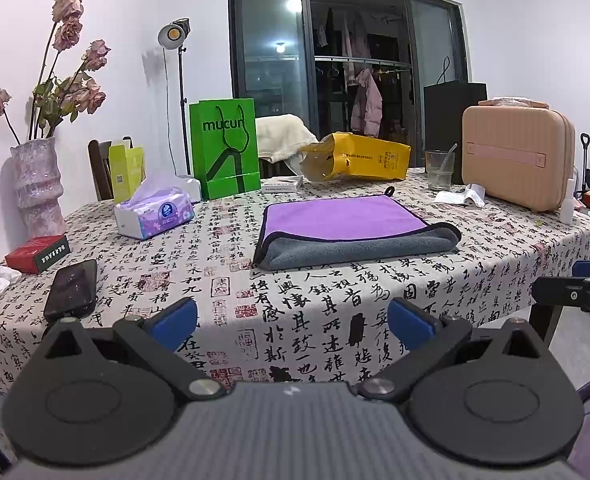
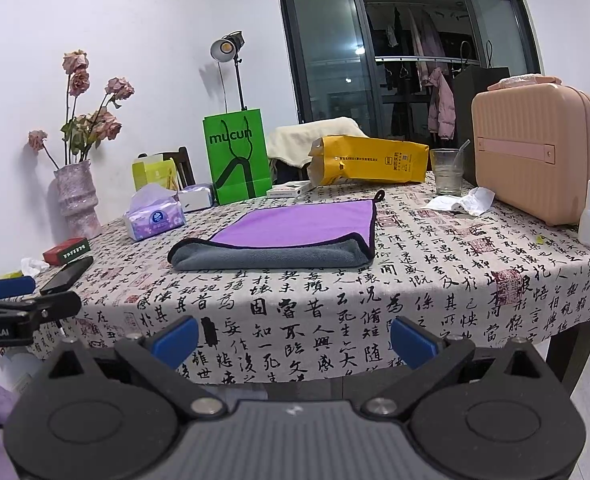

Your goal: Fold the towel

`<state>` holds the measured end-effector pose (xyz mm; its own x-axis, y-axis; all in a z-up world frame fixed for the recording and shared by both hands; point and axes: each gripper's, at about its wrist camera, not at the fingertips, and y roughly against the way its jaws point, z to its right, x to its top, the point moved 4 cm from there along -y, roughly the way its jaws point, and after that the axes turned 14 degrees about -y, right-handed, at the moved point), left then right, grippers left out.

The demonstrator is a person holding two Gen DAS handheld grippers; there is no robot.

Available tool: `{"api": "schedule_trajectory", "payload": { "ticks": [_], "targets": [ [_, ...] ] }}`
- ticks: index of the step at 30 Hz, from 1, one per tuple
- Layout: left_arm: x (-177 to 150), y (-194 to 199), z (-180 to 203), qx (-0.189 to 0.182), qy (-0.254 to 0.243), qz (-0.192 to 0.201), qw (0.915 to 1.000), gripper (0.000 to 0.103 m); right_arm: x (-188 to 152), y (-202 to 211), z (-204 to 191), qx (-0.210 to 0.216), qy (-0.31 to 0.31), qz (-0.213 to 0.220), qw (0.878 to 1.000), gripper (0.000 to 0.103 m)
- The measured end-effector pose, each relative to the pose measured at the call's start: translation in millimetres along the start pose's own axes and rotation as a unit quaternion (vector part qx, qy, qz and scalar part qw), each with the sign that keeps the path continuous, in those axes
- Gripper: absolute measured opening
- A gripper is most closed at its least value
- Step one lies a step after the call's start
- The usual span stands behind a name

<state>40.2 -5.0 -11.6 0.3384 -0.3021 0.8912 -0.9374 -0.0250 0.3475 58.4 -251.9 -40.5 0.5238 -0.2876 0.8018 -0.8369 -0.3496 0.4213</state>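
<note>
One worktop (image 1: 335, 304) carries one towel (image 1: 347, 228), folded purple over grey, near the middle. Two grippers hover off the near edge: left gripper (image 1: 292, 320) and right gripper (image 2: 293, 338), both released, holding nothing.

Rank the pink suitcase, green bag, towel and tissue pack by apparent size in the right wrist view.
1. Towel, nearest the camera, so its lead is unsure.
2. Pink suitcase, looking close to the towel.
3. Green bag.
4. Tissue pack.
</note>
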Motion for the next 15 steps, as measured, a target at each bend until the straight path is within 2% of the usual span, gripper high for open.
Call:
{"api": "schedule_trajectory", "payload": {
  "ticks": [15],
  "targets": [
    [0.4,-3.4,1.7,0.003,-0.013,0.005,0.9999,0.103,-0.1,-4.7,1.2,-0.002,-0.005,-0.002,1.000,0.103]
  ]
}}
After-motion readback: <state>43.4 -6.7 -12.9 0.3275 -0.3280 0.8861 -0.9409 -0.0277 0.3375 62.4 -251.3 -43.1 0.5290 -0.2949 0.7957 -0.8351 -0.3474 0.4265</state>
